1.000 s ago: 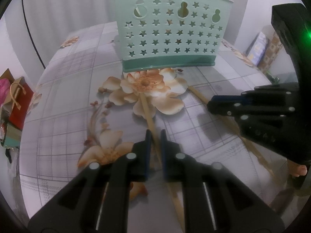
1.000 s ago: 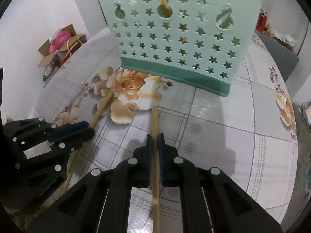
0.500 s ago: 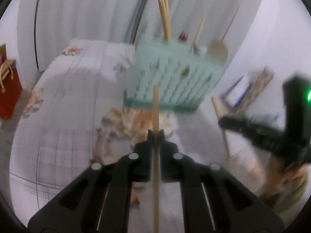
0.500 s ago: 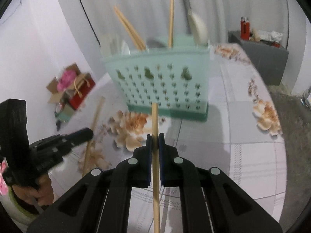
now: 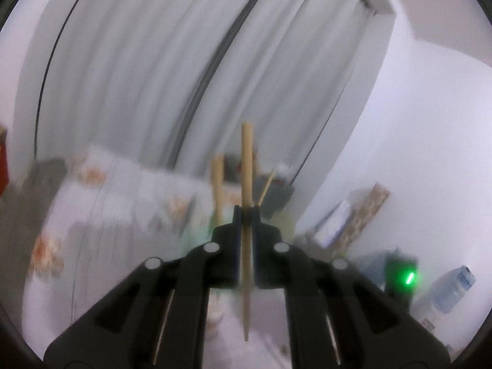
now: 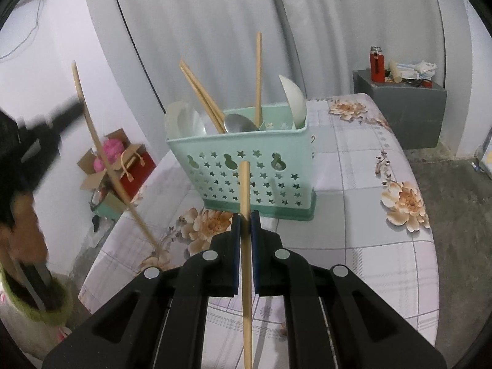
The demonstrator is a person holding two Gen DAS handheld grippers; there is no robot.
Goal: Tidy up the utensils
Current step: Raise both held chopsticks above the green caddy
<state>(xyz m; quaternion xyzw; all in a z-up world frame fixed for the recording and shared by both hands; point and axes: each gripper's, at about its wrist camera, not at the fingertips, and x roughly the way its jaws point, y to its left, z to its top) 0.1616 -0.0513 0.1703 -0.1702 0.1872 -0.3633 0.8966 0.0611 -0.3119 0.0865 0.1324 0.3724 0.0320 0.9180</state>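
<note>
In the right wrist view we see the right gripper [image 6: 244, 226] with its fingers clamped on a wooden chopstick [image 6: 245, 203], raised above the desk [image 6: 363, 184] in front of the mint-green utensil basket [image 6: 246, 166]. That basket holds chopsticks, a metal spoon and white spoons. At the left edge the blurred left gripper [image 6: 66, 109] carries a second chopstick [image 6: 104, 160], tilted. In the left wrist view our left gripper [image 5: 246, 212] pinches that chopstick [image 5: 247, 166] upright; curtains [image 5: 138, 61] fill the blurred picture and the basket is barely discernible.
</note>
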